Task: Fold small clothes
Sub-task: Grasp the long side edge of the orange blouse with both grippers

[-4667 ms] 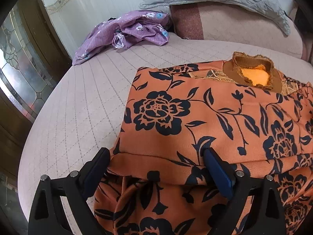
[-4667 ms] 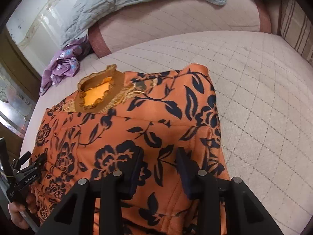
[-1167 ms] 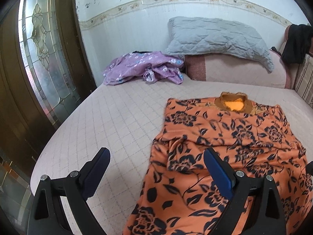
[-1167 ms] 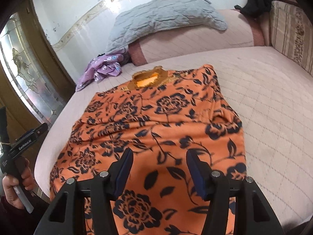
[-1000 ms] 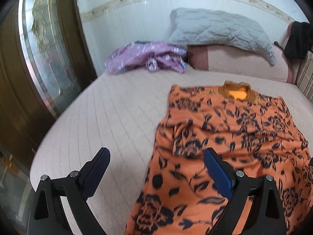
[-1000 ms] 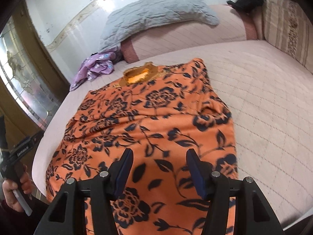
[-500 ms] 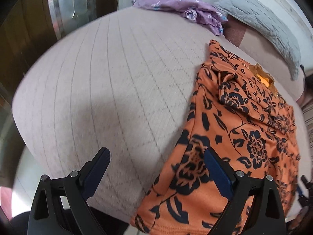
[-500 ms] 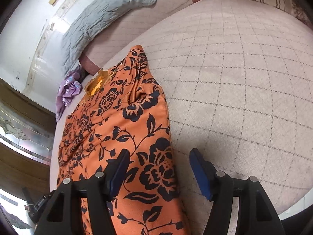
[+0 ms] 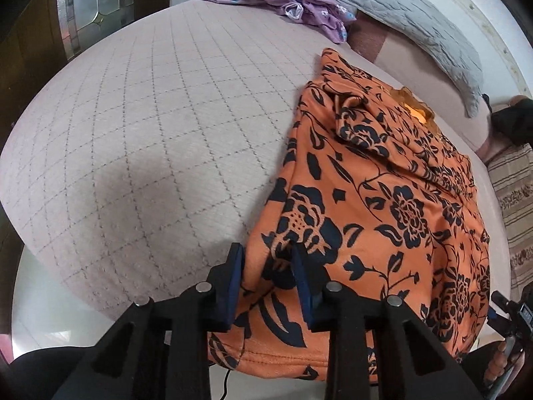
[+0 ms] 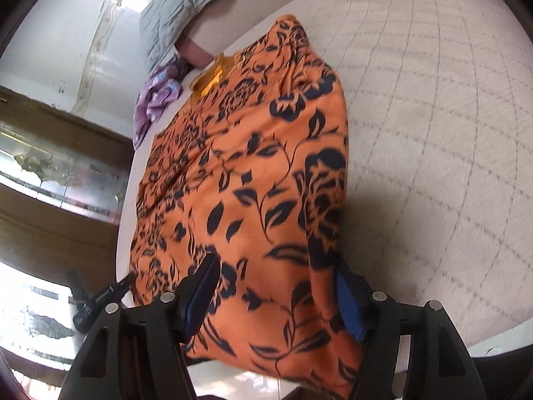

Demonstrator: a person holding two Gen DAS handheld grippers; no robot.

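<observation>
An orange garment with dark blue flowers (image 9: 383, 193) lies spread on the quilted bed, collar (image 9: 414, 108) toward the pillow, its bottom hem at the near edge. My left gripper (image 9: 268, 263) has its jaws narrowed around the hem's left corner, with a fold of cloth between the pads. In the right wrist view the same garment (image 10: 253, 173) fills the middle. My right gripper (image 10: 276, 286) is open, its jaws standing on either side of the hem's right part, the cloth draped over them.
A purple flowered garment (image 9: 276, 0) lies crumpled at the far side of the bed (image 9: 133, 116). A grey pillow (image 9: 416, 23) rests behind it. A wooden door with glass (image 9: 83, 3) stands at the left. The other gripper shows at the lower left (image 10: 100, 296).
Both grippers have dropped to the garment's bottom hem at the bed's near edge. The left jaws have closed from wide open onto the left corner. The right gripper has slid over the right part.
</observation>
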